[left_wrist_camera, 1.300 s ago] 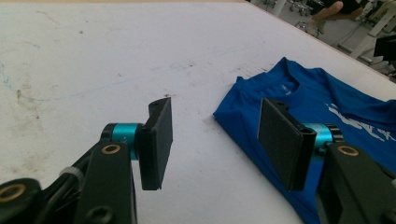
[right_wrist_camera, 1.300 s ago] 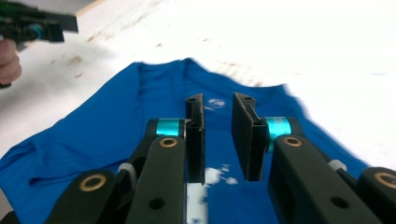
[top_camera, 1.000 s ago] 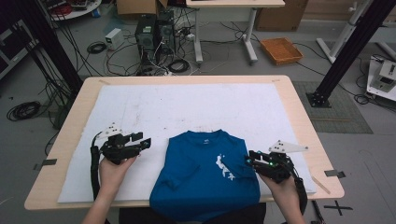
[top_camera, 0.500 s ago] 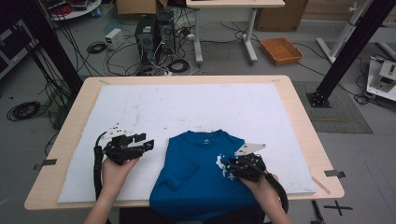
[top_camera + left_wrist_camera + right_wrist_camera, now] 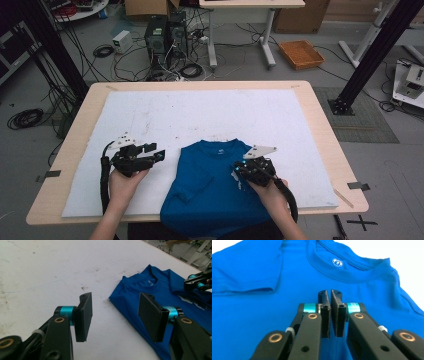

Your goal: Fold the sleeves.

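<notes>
A blue T-shirt (image 5: 210, 200) lies face up on the white mat (image 5: 200, 115), collar away from me and its left sleeve (image 5: 195, 181) folded in. My left gripper (image 5: 157, 156) hovers just left of the shirt, its jaws wide open around bare mat (image 5: 115, 312). My right gripper (image 5: 236, 172) is low over the shirt's right chest. Its jaws have just been closing and now stand nearly together (image 5: 330, 293), with no cloth visible between the pads. The collar (image 5: 352, 270) is straight ahead of it.
The mat covers most of the wooden table (image 5: 320, 120). On the floor behind stand computer towers (image 5: 162, 32) with cables, an orange tray (image 5: 301, 53) and a black frame post (image 5: 370, 55). Bare mat stretches beyond the shirt.
My right gripper has moved left from the shirt's right edge onto its chest, and its jaws have drawn together. The left gripper has stayed where it was, still open.
</notes>
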The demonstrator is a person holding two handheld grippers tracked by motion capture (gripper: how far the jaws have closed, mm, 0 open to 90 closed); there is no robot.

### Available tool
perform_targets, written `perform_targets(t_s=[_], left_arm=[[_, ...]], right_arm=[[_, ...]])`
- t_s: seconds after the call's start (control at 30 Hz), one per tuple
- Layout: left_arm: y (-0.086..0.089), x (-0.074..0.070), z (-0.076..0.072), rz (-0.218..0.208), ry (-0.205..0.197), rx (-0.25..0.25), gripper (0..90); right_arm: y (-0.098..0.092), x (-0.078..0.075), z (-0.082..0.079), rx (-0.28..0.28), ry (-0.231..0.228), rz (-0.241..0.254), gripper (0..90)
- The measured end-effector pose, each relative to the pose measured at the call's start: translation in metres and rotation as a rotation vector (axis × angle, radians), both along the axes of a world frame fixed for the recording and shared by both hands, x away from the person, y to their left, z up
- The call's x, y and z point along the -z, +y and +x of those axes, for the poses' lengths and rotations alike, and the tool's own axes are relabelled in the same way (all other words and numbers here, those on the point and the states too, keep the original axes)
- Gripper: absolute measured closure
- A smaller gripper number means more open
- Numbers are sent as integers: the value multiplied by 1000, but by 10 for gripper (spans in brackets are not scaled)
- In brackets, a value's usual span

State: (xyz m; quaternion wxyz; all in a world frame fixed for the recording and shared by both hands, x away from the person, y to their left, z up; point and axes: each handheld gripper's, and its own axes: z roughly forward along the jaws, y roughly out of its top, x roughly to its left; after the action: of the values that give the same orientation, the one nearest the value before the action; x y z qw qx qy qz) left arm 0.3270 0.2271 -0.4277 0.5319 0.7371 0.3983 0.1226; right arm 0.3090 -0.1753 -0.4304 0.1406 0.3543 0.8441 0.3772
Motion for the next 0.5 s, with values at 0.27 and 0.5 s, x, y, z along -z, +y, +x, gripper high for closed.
perform_targets(t_s=[0.27, 0.5], left_arm=[[-4, 0, 0, -13, 10, 10, 446], [-15, 1, 1, -1, 22, 27, 446]], right_arm=[[-25, -10, 7, 68, -38, 116, 729], [-70, -10, -6, 141, -55, 117, 687]])
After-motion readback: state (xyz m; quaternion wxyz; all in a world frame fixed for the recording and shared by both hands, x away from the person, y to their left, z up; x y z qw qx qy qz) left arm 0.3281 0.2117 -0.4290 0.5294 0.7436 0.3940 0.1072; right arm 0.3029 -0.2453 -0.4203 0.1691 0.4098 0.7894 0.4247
